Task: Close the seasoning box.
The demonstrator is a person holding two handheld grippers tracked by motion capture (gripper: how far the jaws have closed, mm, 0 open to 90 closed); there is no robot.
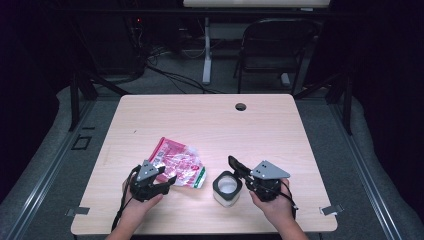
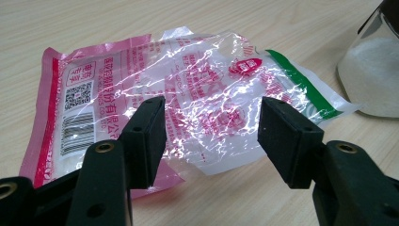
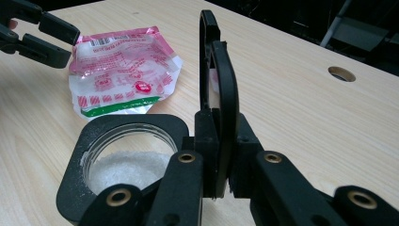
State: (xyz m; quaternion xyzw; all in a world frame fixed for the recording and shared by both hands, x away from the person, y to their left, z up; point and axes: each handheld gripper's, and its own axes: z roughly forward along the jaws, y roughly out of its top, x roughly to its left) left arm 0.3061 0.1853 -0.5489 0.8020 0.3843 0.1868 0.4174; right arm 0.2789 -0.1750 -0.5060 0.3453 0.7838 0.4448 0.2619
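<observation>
A crumpled empty plastic bag, pink and clear with a green strip, lies flat on the wooden table. My left gripper is open at the bag's near edge, with nothing between its jaws; it also shows far off in the right gripper view. A glass jar with a black square collar holds white granules and stands uncovered. My right gripper is shut on a thin black lid, held on edge just right of the jar.
A round cable hole sits near the table's far edge. Behind the table stand a black folding chair and a white desk leg, with cables on the floor. Bare wood lies on the far half of the table.
</observation>
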